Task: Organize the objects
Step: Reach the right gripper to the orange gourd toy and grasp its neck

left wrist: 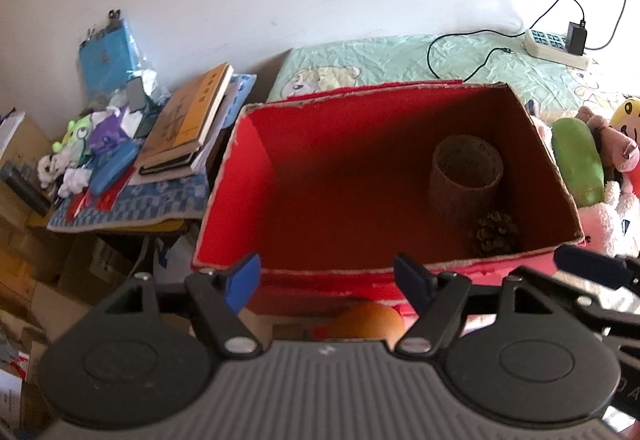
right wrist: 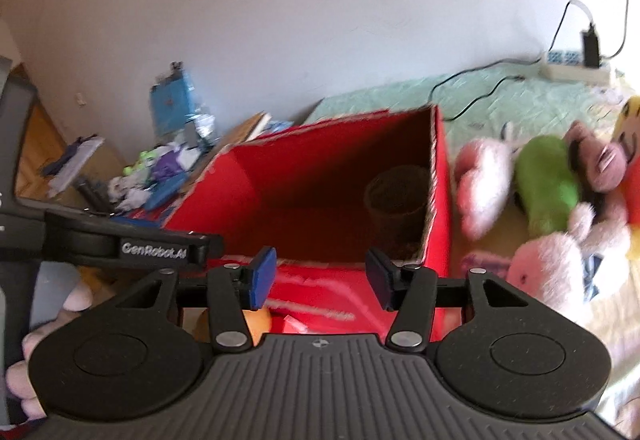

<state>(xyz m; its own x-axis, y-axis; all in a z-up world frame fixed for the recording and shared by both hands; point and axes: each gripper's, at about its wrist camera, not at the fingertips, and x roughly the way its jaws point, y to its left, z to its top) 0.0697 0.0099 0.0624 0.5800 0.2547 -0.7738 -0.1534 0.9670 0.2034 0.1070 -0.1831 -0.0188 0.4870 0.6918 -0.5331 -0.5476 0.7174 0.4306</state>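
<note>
An open red cardboard box (left wrist: pixel 256 159) sits on the bed, also in the right wrist view (right wrist: pixel 440 207). Inside it stand a brown cylinder cup (left wrist: pixel 466 179) and a pine cone (left wrist: pixel 494 234). An orange ball (left wrist: pixel 368 324) lies in front of the box below my left gripper (left wrist: pixel 330 282), which is open and empty at the box's near rim. My right gripper (right wrist: pixel 320 280) is open and empty at the same rim. The orange ball (right wrist: pixel 258 322) shows under its left finger. Plush toys (right wrist: pixel 548 183), pink, green and white, lie right of the box.
A side table (left wrist: pixel 132 211) left of the box holds books (left wrist: pixel 188 123), a blue case and small toys. A power strip (left wrist: pixel 556 47) with cables lies on the green bedspread behind the box. Cardboard boxes sit on the floor at left.
</note>
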